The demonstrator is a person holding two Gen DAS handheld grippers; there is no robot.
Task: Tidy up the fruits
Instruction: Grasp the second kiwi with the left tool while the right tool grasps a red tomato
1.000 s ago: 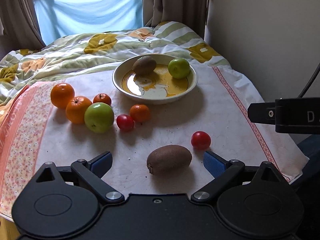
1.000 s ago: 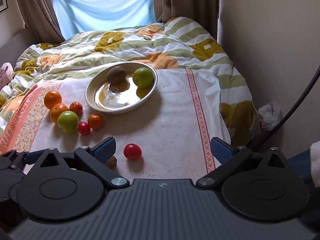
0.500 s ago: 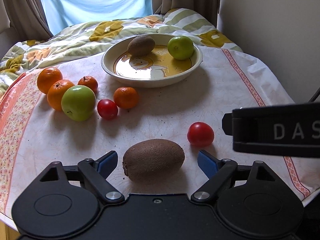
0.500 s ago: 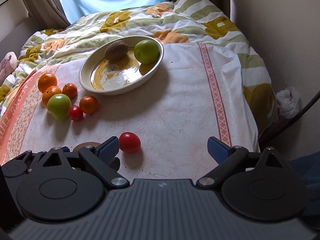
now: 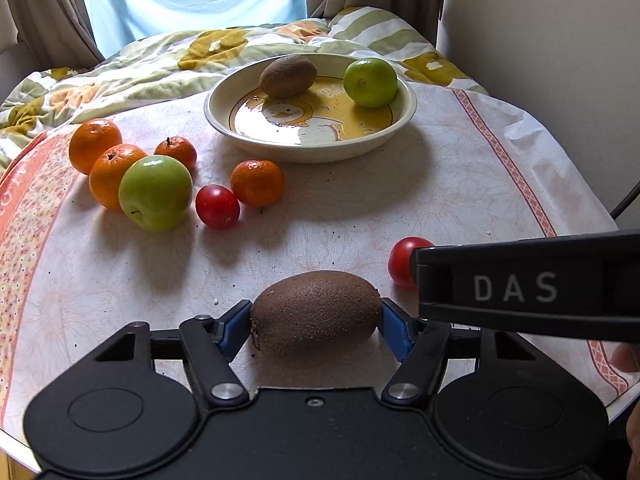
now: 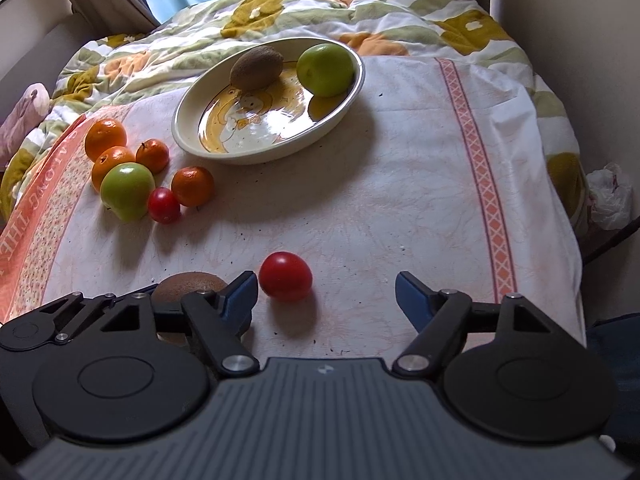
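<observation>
Left tool point(image 5: 316, 322) closing on near kiwi point(image 5: 316, 312), pads seemingly touching its ends. Right tool point(image 6: 326, 294) wide, closing, tomato point(image 6: 285, 276) between. Both soft; grip mid-body, lightly.

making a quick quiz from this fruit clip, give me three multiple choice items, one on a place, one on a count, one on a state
1. Where does the green apple outside the dish lie?
A. among the oranges on the cloth
B. on the quilt
C. inside the dish

2. How many fruits are in the dish?
A. one
B. two
C. four

3. What is between the left claw fingers?
A. a red tomato
B. nothing
C. a kiwi

1 A: it sits against the oranges.
2 B: only a kiwi and a green fruit lie there.
3 C: the closing blue pads flank the near kiwi.
</observation>
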